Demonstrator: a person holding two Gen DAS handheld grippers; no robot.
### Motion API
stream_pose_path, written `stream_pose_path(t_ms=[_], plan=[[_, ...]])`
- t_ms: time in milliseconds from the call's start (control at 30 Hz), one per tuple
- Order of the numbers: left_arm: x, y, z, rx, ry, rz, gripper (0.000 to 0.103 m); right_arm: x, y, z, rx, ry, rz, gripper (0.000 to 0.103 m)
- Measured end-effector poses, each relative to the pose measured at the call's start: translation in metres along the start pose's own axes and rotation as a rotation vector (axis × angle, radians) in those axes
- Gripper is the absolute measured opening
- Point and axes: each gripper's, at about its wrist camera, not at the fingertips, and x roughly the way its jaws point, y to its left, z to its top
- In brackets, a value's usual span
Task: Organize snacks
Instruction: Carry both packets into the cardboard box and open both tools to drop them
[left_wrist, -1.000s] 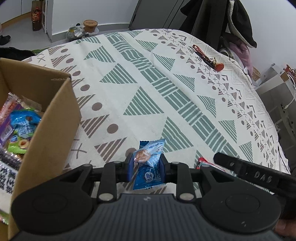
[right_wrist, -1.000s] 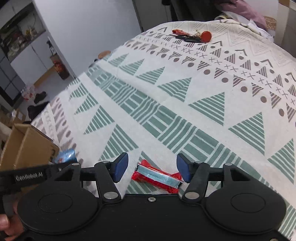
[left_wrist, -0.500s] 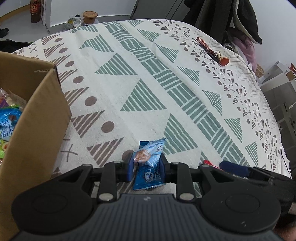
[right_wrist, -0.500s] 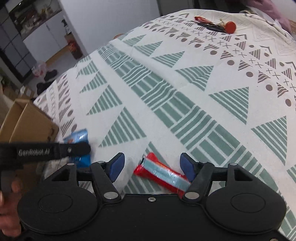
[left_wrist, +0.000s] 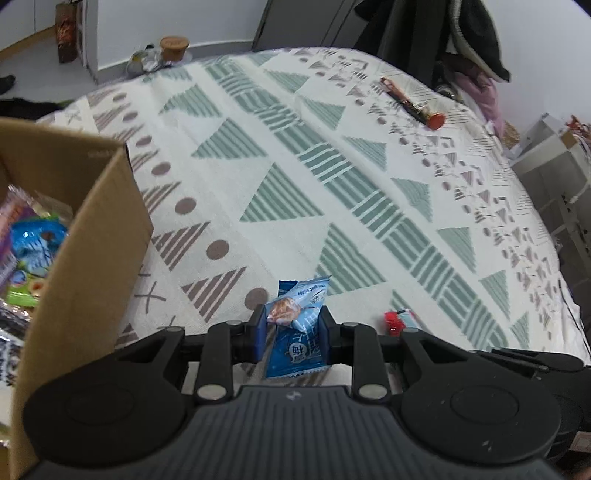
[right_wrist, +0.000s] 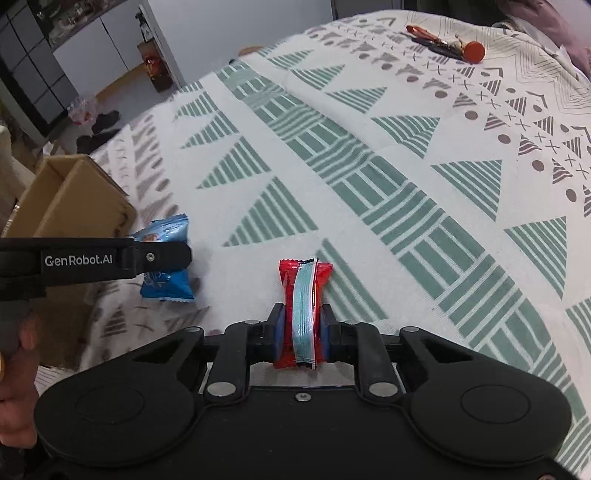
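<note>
Since a moment ago the right gripper (right_wrist: 299, 328) has clamped its jaws on the red snack (right_wrist: 303, 295), while the left gripper (left_wrist: 291, 328) keeps gripping the blue packet (left_wrist: 297, 325), both lifted off the bed (left_wrist: 332, 177), likely bound for the cardboard box (left_wrist: 85, 236) at its left edge.

Black grippers w/ blue pads (right_wrist: 277, 332); left gripper (right_wrist: 162, 254) marked "GenRobot.AI"; silver screws.

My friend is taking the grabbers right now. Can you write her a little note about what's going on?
Left tool: shut on the blue snack packet, beside the cardboard box.
Right tool: shut on the red snack packet, low over the patterned cloth.
Done: several snacks already lie in the box.
Left: put both held packets into the box. The red-capped items at the far edge are probably not snacks.
</note>
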Motion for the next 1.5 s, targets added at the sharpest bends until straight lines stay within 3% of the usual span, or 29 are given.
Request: stream_pose_path(t_ms=[233,433,800,1500], plan=[[-0.043,-0.001,0.0,0.011,-0.064,-0.016,0.027,-0.029,0.013,-0.003,0.033,-0.089,0.012,0.019],[-0.08,0.015,-0.002,-0.013,-0.083,-0.013,0.027,-0.054,0.032,-0.003,0.077,-0.148,0.096,0.019],[-0.142,0.055,0.019,-0.066,-0.168,0.017,0.027,-0.077,0.096,0.009,0.005,-0.208,0.168,0.019],[-0.187,0.145,0.047,-0.149,-0.184,0.045,0.027,-0.075,0.185,0.046,-0.032,-0.236,0.191,0.019]])
